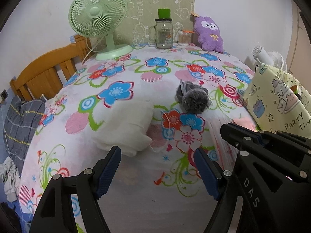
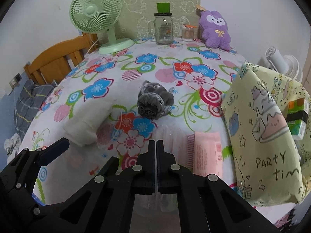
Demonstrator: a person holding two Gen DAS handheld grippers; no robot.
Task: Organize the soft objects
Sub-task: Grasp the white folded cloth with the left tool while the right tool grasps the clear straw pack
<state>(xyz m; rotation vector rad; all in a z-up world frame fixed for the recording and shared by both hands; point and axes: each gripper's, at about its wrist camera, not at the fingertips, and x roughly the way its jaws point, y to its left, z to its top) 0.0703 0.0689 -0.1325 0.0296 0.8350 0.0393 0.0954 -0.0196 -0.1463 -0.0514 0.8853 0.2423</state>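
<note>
A white soft cloth bundle lies on the flowered cover, just ahead of my left gripper, which stands open over bare cover with nothing between its fingers. Beyond it a grey fuzzy item rests near the middle. A purple plush toy leans against the back wall. My right gripper is shut on nothing, low over the cover, with a pink soft pack just to its right. In the right wrist view my left gripper shows at lower left.
A green table fan, a glass jar and a cup of cotton swabs stand along the back. A yellow "party time" bag fills the right side, with a green box behind it. A wooden rail is left.
</note>
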